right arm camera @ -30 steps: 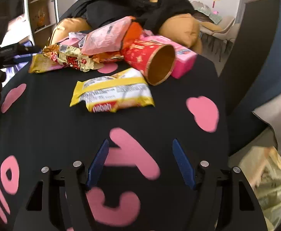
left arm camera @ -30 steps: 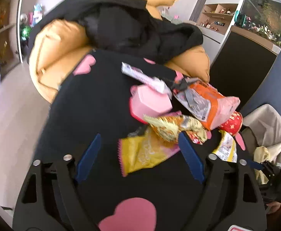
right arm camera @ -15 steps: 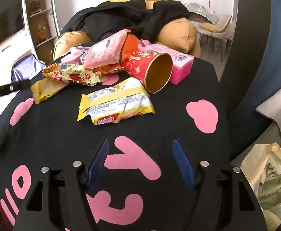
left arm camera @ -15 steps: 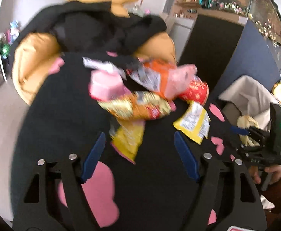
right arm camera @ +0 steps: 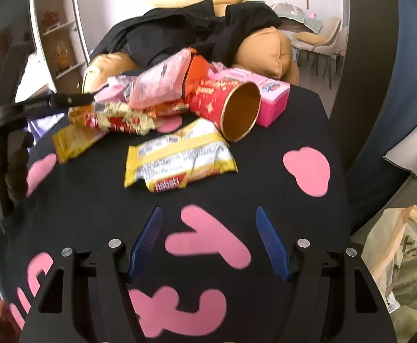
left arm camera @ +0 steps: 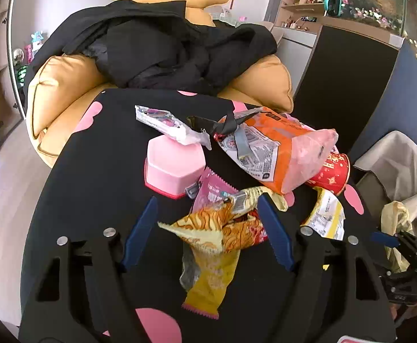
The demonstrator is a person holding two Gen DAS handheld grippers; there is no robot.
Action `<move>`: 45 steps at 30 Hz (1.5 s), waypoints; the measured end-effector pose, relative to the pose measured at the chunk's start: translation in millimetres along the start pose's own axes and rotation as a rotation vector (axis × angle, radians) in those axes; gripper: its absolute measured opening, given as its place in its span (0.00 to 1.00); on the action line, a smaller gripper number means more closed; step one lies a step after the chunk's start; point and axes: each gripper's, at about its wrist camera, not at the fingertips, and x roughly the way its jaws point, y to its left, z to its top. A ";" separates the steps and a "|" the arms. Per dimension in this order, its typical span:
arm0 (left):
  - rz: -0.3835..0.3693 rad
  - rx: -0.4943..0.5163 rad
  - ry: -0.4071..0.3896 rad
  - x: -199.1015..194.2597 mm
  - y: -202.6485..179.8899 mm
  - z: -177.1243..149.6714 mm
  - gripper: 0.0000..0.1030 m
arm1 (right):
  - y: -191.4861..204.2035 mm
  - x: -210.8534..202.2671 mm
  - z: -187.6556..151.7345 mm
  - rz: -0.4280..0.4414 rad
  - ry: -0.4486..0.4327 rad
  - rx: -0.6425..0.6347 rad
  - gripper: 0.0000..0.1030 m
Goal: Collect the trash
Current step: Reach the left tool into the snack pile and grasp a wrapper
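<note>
Between my left pads: my left gripper (left arm camera: 205, 231) stands apart, straddling the crumpled noodle wrapper (left arm camera: 222, 228); pads not pressing it.
Yellow snack packet (left arm camera: 208, 283): under that wrapper, trailing toward 6 o'clock.
Pink hexagonal box (left arm camera: 174, 165): at 11 o'clock from my left pads.
Orange-and-pink chip bag (left arm camera: 282, 154): at 1 o'clock, leaning over the red paper cup (left arm camera: 332, 171).
My right gripper (right arm camera: 208, 243): apart, nothing between the pads, above the pink-lettered black cloth (right arm camera: 94, 200).
Yellow biscuit wrapper (right arm camera: 179, 163): at 12 o'clock from my right pads.
Red paper cup: beyond it at 1 o'clock, lying on its side, mouth toward me.
Plastic bag (right arm camera: 402, 260): at 3 o'clock, off the cloth's edge.
</note>
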 end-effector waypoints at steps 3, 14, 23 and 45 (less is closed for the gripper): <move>-0.025 -0.019 -0.009 -11.4 0.1 -3.2 0.66 | 3.7 3.2 15.8 0.011 -0.037 0.025 0.63; -0.016 -0.066 -0.035 -38.0 22.9 -15.8 0.66 | 58.7 43.0 45.7 -0.039 -0.021 -0.167 0.63; -0.051 -0.085 -0.024 -44.9 23.4 -34.0 0.66 | 14.2 22.8 17.1 -0.136 0.014 -0.167 0.63; -0.067 -0.077 -0.042 -55.5 30.7 -44.8 0.66 | 12.5 72.5 54.9 0.073 0.091 0.183 0.28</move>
